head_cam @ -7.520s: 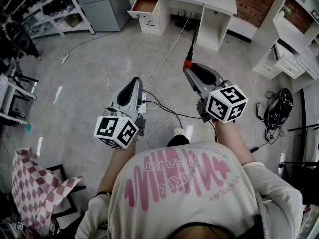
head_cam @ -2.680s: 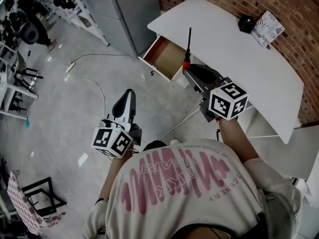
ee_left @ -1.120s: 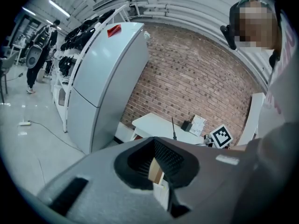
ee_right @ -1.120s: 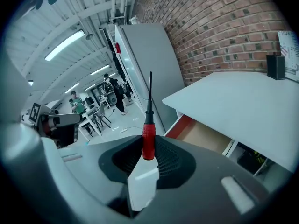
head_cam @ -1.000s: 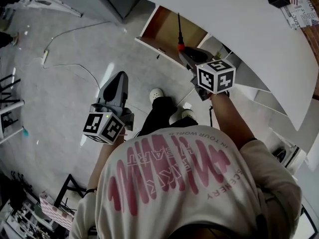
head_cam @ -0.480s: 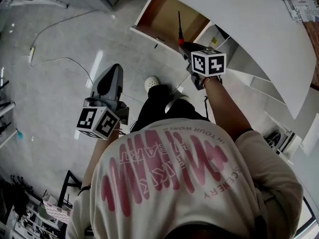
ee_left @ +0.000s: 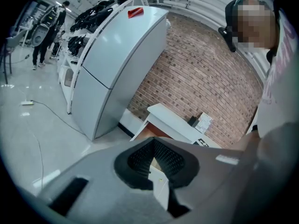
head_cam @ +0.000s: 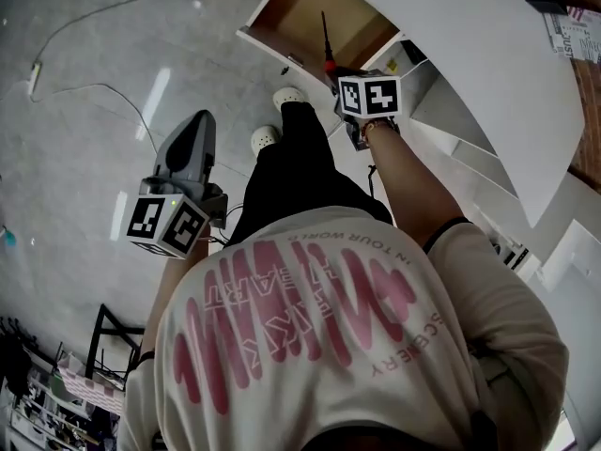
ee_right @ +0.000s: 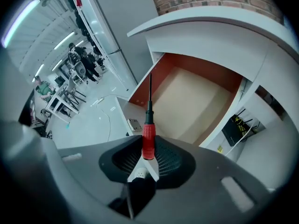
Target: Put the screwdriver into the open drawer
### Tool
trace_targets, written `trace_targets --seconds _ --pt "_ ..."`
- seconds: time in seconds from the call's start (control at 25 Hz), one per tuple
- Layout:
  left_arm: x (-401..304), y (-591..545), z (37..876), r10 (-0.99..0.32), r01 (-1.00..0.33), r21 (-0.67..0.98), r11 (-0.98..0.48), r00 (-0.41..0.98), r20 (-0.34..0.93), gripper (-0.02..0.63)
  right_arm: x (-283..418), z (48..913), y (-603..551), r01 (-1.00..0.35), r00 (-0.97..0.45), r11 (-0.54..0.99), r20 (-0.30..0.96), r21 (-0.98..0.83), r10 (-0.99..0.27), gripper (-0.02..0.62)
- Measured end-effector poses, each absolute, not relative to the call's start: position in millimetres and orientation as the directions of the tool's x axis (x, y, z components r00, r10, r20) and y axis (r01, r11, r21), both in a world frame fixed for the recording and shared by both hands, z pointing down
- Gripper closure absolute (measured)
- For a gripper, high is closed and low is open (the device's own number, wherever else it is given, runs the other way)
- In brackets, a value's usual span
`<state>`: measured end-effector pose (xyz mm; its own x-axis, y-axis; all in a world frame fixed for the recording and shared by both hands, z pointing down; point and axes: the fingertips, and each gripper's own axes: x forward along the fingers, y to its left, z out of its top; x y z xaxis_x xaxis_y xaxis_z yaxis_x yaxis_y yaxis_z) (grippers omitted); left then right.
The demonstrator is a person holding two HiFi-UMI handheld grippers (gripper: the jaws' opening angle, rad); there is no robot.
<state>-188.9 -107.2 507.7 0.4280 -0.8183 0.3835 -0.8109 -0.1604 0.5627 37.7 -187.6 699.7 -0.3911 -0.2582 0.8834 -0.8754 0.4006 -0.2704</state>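
Note:
The screwdriver (ee_right: 148, 139) has a red handle and a thin black shaft. My right gripper (ee_right: 148, 157) is shut on the handle, and the shaft points out ahead over the open drawer (ee_right: 196, 101). In the head view the screwdriver (head_cam: 328, 63) sticks out of the right gripper (head_cam: 334, 70) with its tip above the drawer's wooden bottom (head_cam: 305, 7). The drawer looks bare inside. My left gripper (head_cam: 199, 118) hangs over the floor to the left, well away from the drawer. In its own view the left gripper (ee_left: 153, 141) is shut with nothing between its pads.
The drawer belongs to a white desk (head_cam: 451, 54) against a brick wall (ee_left: 205, 78). A black box with cables (ee_right: 234, 125) sits in the desk's open bay. A grey fridge (ee_left: 112, 55) stands left of the desk. The person's shoes (head_cam: 285, 96) and a floor cable (head_cam: 94, 92) lie below.
The right gripper has sunk and tipped downward with the screwdriver, bringing its tip over the drawer. The left gripper has dropped a little. The head view has moved closer to the desk.

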Motion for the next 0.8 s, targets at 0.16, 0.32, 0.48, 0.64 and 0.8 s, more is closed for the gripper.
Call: trace_targets --seconds 0.16,0.32,0.48,0.64,0.8 --pt "-202 -119 504 -0.843 -0.824 0.558 -0.1 0.368 0.392 0.603 38 717 -202 -0.878 -0.358 0.409 0.909 -0.251 -0.212 0.495" --pt "-210 -131 504 -0.854 -0.83 0.556 -0.046 0.321 0.41 0.603 35 734 -211 -0.874 -0.347 0.411 0.926 -0.261 -0.151 0.495" --pt "-211 -140 509 -0.858 -0.828 0.561 0.002 0.286 0.426 0.603 32 754 -213 -0.869 -0.321 0.421 0.943 -0.258 -0.086 0.495" --pt "-210 -147 517 -0.851 -0.824 0.565 0.04 0.268 0.451 0.603 36 774 -219 -0.876 -0.275 0.423 0.961 -0.233 -0.04 0.495" --pt "-221 -154 517 -0.858 -0.827 0.557 0.078 0.229 0.46 0.603 33 787 -229 -0.868 -0.255 0.444 0.967 -0.224 -0.011 0.495"
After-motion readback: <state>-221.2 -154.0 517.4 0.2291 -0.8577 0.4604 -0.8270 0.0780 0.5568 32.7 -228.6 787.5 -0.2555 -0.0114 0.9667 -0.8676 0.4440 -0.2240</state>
